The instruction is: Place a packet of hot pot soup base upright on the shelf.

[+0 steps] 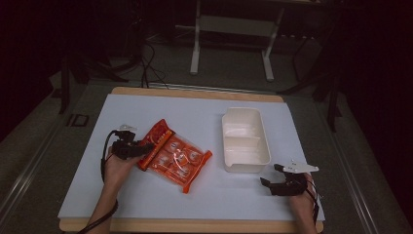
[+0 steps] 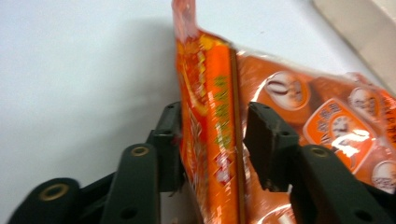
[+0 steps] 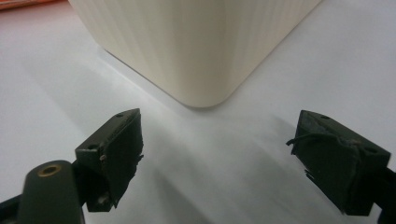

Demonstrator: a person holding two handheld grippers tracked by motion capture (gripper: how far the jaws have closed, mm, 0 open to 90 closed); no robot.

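Observation:
An orange snack bag [image 1: 174,155] with round pictures on it lies in the middle of the white table. My left gripper [image 1: 144,147] is at the bag's left edge. In the left gripper view its jaws stand on either side of the bag's raised orange edge [image 2: 212,126], closed against it. A cream two-compartment tray [image 1: 245,140] sits to the right of the bag, and nothing lies in it. My right gripper [image 1: 271,175] rests on the table just off the tray's near right corner [image 3: 201,95], jaws wide apart, holding nothing.
The white board [image 1: 146,195] lies on a wooden tabletop whose edge shows at front and back. Beyond the table stand a white metal frame [image 1: 234,29] and dark stands with cables on the floor. Both forearms enter from the bottom edge.

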